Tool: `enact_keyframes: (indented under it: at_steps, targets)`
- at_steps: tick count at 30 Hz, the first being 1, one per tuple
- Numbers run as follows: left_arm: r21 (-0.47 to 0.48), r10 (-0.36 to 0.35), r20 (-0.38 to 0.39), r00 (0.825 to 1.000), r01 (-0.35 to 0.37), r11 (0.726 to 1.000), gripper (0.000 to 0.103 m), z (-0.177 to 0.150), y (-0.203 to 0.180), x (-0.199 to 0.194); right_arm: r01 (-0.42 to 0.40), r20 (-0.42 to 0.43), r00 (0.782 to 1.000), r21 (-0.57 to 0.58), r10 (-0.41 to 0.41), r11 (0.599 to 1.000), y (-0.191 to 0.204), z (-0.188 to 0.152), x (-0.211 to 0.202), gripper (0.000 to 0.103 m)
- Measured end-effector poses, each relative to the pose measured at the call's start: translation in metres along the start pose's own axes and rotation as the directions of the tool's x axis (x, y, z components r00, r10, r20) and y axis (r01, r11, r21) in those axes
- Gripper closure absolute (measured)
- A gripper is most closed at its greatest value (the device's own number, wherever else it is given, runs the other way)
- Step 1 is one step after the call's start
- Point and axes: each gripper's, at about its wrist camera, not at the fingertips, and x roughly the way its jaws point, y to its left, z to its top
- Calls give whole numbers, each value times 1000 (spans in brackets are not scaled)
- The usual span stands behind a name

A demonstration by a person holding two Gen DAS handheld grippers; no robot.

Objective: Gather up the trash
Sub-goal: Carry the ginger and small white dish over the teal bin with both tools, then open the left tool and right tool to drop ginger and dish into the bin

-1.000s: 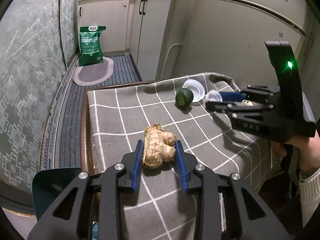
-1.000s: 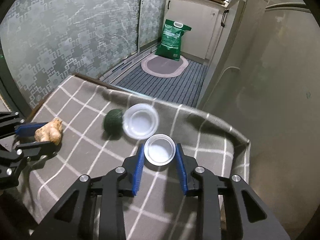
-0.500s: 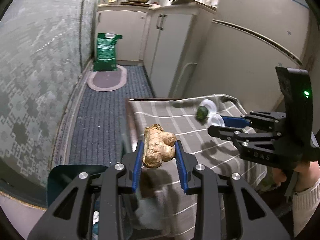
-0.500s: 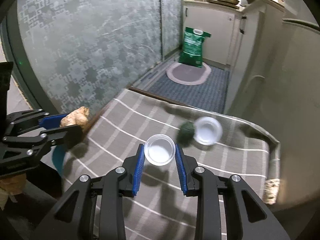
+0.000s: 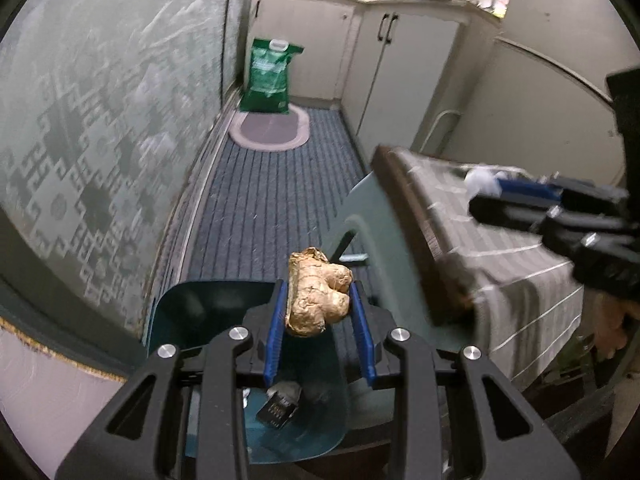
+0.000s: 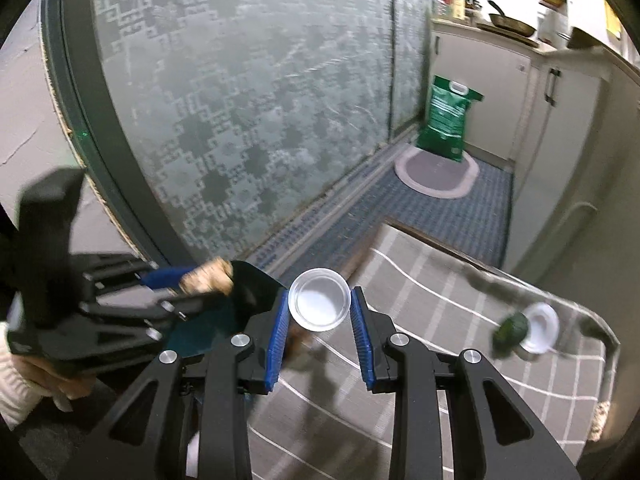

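My left gripper (image 5: 317, 288) is shut on a knobbly piece of ginger (image 5: 318, 300) and holds it over the open dark teal bin (image 5: 192, 312), which has scraps at its bottom. My right gripper (image 6: 320, 300) is shut on a small clear plastic cup (image 6: 320, 300) above the left edge of the checked table (image 6: 440, 320), close to the bin (image 6: 248, 292). The right wrist view shows the left gripper (image 6: 192, 280) with the ginger (image 6: 212, 276) beside the bin. A dark green round fruit (image 6: 514, 330) and a white lid (image 6: 542, 326) lie on the table's far right.
A pale teal chair back (image 5: 368, 216) stands between the bin and the table's wooden edge (image 5: 404, 216). A patterned frosted glass wall (image 6: 240, 100) runs on the left. Down the striped floor lie an oval mat (image 5: 270, 130), a green sack (image 5: 268, 76) and pale cabinets (image 5: 400, 80).
Both grippers have swung left off the tabletop toward the bin, each still carrying its item. The green fruit and white lid stayed on the table.
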Motion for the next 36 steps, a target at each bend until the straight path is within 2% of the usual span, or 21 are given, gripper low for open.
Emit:
enact_keyframes:
  at_steps: [10, 15, 20, 24, 28, 33, 36]
  targets:
    - [-22, 26, -117, 993, -29, 999, 69, -31, 33, 32, -41, -25, 999, -49, 40, 998, 42, 18, 30, 72]
    - [-43, 28, -183, 983, -36, 998, 69, -46, 49, 52, -47, -46, 998, -64, 44, 997, 56, 22, 45, 72]
    - [-46, 33, -210, 977, -44, 998, 69, -55, 58, 59, -48, -68, 997, -71, 44, 996, 66, 25, 58, 72]
    - [-27, 33, -199, 979, -39, 999, 66, -55, 58, 50, -49, -90, 995, -80, 42, 996, 72, 24, 69, 72]
    - [-30, 32, -147, 989, -37, 999, 66, -51, 62, 27, -41, -120, 992, -84, 31, 996, 77, 21, 81, 72]
    - [-17, 71, -52, 996, -72, 997, 77, -41, 64, -8, -38, -172, 985, -81, 24, 996, 81, 14, 103, 72]
    - [-32, 60, -4, 998, -60, 998, 81, -36, 66, -30, -46, -204, 979, -85, 28, 995, 86, 9, 117, 72]
